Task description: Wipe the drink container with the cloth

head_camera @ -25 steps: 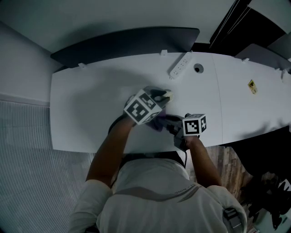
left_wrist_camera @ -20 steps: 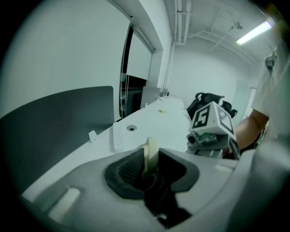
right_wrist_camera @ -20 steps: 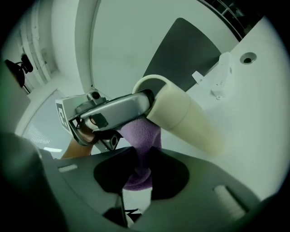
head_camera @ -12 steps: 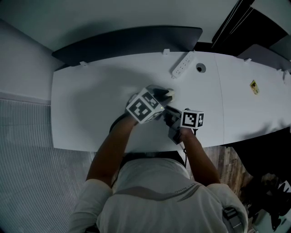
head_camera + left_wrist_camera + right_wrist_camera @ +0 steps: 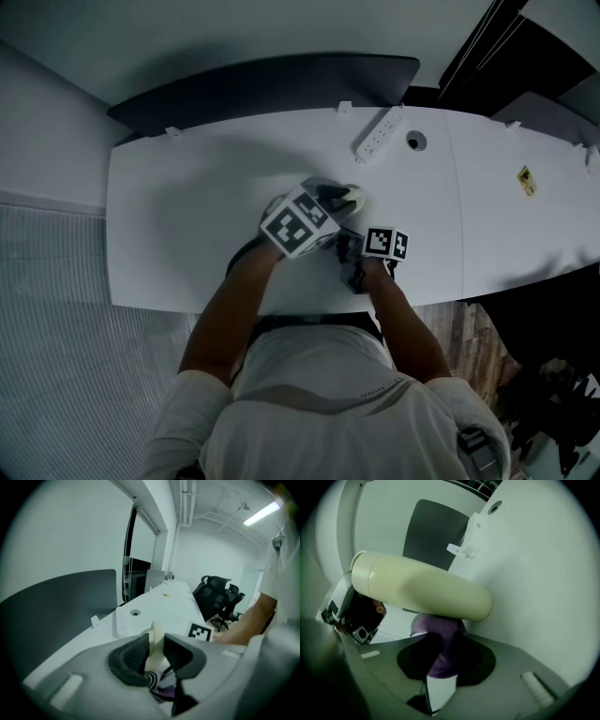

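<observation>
A cream drink container [image 5: 345,197] is held over the white table [image 5: 178,216] by my left gripper [image 5: 328,202]. In the left gripper view, that gripper [image 5: 154,641] is shut on the container [image 5: 156,637], which stands edge-on between the dark pads. My right gripper [image 5: 345,249] sits just below and to the right of it. In the right gripper view, the right gripper [image 5: 443,641] is shut on a purple cloth [image 5: 440,641]. The cloth's top touches the underside of the container [image 5: 422,590], which lies across the view.
A white power strip [image 5: 378,134] and a round cable hole [image 5: 415,141] lie at the table's far edge, before a dark partition [image 5: 262,80]. A yellow sticker [image 5: 525,180] lies on the table's right section. Office chairs [image 5: 220,597] stand beyond the table.
The right gripper has moved left and in under the container, rolling as it went, and the cloth has come up against it. The left gripper and the container have stayed put.
</observation>
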Demonstrator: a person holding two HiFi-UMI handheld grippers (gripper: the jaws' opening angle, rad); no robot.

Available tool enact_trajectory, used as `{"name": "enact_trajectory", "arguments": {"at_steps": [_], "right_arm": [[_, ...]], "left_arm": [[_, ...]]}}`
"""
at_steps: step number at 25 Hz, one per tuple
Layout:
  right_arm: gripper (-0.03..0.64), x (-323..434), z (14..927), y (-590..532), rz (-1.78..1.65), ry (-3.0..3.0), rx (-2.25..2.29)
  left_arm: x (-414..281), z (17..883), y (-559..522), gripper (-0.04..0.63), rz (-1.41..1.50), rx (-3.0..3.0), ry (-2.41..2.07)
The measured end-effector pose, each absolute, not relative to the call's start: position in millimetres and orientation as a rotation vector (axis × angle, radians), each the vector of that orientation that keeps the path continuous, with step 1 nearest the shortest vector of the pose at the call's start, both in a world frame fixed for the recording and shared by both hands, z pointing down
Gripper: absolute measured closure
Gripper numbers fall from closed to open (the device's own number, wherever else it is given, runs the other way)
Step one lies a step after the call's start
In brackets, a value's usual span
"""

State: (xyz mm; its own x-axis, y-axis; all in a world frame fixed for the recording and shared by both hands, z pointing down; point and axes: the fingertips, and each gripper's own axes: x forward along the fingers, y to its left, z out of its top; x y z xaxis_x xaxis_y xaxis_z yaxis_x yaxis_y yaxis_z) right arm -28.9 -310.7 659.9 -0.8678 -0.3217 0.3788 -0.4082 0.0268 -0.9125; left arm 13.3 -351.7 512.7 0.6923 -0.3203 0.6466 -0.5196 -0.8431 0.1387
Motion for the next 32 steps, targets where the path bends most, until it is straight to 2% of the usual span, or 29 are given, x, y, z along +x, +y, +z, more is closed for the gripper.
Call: {"name": "enact_trajectory", "arguments": {"at_steps": [14, 17, 19, 24, 27, 28, 31, 32], "right_arm": [[0.522, -21.7, 646.3, -285.8, 2.011, -2.207, 0.747], [0.522, -10.0, 631.9, -272.7, 2.021, -2.231, 0.741], [0.522, -0.9, 621.0, -265.4, 2.018, -2.252, 0.756], [0.522, 30.1, 587.3, -254.9, 2.008, -2.334, 0.867], [0.522, 53.2, 562.7, -255.1, 1.879, -2.431, 0.982], [0.522, 61.5, 553.3, -255.8, 1.809, -2.467, 1.034], [0.523, 86.8, 518.4, -262.1, 1.571, -2.569, 1.225], [0.525, 94.5, 504.8, -265.4, 1.492, -2.601, 1.291]], "left_arm": [[14.7, 513.4, -353.3, 0.505, 0.947, 2.679, -0.662], [16.2, 508.9, -353.1, 0.465, 0.950, 2.701, -0.684], [16.0, 502.7, -354.6, 0.443, 0.921, 2.713, -0.716], [13.8, 474.9, -348.8, 0.443, 0.820, 2.757, -0.748], [6.3, 443.7, -342.5, 0.445, 0.633, 2.778, -0.823], [2.2, 429.0, -340.6, 0.460, 0.527, 2.773, -0.873], [-17.3, 389.2, -332.6, 0.562, 0.278, 2.751, -1.032], [-24.2, 379.7, -329.4, 0.573, 0.231, 2.748, -1.074]]}}
